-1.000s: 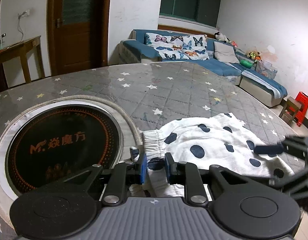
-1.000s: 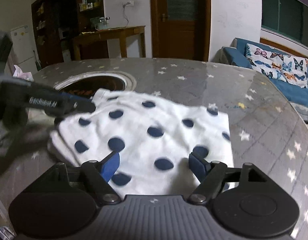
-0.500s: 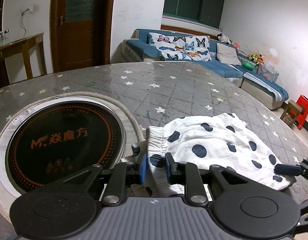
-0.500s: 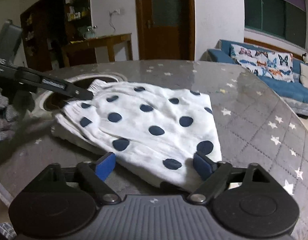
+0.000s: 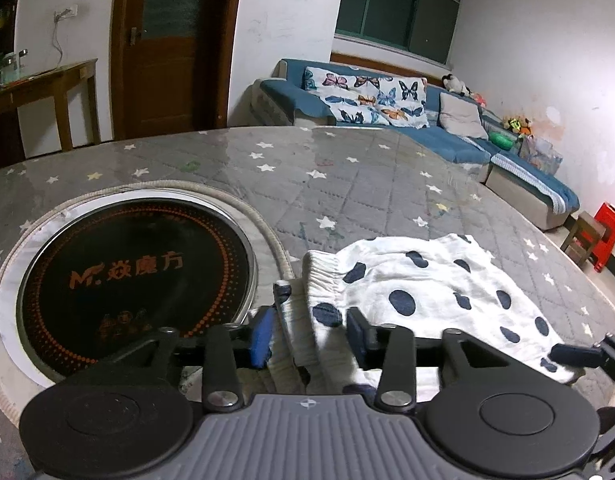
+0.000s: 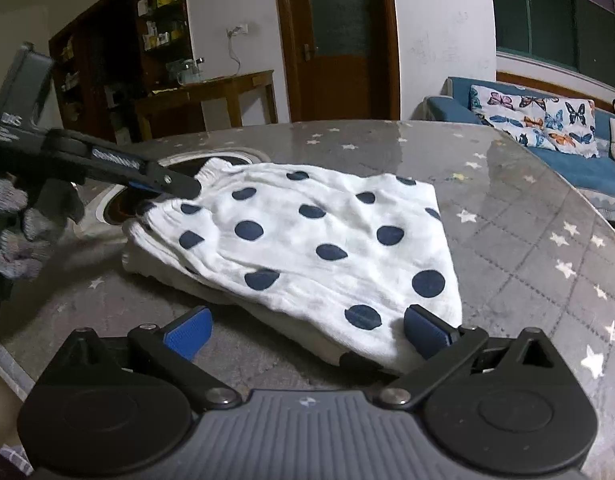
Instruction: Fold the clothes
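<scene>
Jaws freshly parted on both grippers, folded polka-dot garment [image 6: 307, 240] slack between each pair.

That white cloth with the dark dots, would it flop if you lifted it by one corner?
Probably: the white dotted cotton garment lies wrinkled in soft layers, so it would likely droop. It looks thin, so probably light. Its folds might slide apart.

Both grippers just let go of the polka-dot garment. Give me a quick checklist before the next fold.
1. Left gripper released: ok, jaws have just been opening, waistband between the pads, not pinched.
2. Right gripper released: ok, jaws have just opened wide, hem edge between them.
3. Polka-dot garment flat on the table: ok, folded, a few wrinkles.
4. Lower layers aligned: cannot tell.
5. Clear of the cooktop: not ok, waistband reaches its rim.
</scene>
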`<state>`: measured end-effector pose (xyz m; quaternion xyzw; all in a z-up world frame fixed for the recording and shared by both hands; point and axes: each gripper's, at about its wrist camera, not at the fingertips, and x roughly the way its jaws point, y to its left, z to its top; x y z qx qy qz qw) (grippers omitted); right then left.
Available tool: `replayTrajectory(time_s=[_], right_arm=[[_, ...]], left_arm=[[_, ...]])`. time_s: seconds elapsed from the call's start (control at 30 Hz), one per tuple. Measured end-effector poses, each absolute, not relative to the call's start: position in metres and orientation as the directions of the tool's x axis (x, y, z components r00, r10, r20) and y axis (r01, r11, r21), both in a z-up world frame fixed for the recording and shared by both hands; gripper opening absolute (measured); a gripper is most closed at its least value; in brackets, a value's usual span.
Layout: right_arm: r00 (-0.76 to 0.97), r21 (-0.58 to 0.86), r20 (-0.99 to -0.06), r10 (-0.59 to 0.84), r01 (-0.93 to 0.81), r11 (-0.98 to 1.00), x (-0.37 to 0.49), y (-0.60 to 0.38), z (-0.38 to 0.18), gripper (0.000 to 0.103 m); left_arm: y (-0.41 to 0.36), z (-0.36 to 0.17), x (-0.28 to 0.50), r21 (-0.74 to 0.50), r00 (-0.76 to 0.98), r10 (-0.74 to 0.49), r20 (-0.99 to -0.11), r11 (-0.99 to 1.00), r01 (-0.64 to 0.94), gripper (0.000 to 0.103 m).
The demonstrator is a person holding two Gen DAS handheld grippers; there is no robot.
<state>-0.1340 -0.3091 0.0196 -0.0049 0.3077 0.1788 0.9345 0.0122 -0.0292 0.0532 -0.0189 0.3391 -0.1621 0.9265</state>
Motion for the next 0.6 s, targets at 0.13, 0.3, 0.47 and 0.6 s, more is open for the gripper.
replayTrajectory(time_s=[0.13,0.3,0.47,0.6], right_arm=[[0.755,0.085,-0.573,0.318,-0.331,0.940,-0.136,-0.306,0.015,0.103],[0.747,0.065,-0.590,0.306,-0.333,0.940,-0.135,-0.302,0.013,0.103],[0.750,-0.015,-0.607,0.264,-0.343,0.939,-0.136,-0.291,0.009,0.103],[0.758,-0.019,-0.599,0.258,-0.335,0.942,-0.136,-0.290,0.007,0.103]], left_arm=[[-0.027,0.055,0.007,-0.153,0.720,-0.316,-0.618,0.946,0.285,0.057],[-0.022,0.054,0.004,-0.181,0.717,-0.322,-0.618,0.946,0.268,0.066],[-0.021,0.055,0.000,-0.184,0.724,-0.321,-0.611,0.947,0.265,0.078],[-0.021,0.054,-0.002,-0.180,0.726,-0.315,-0.612,0.949,0.261,0.088]])
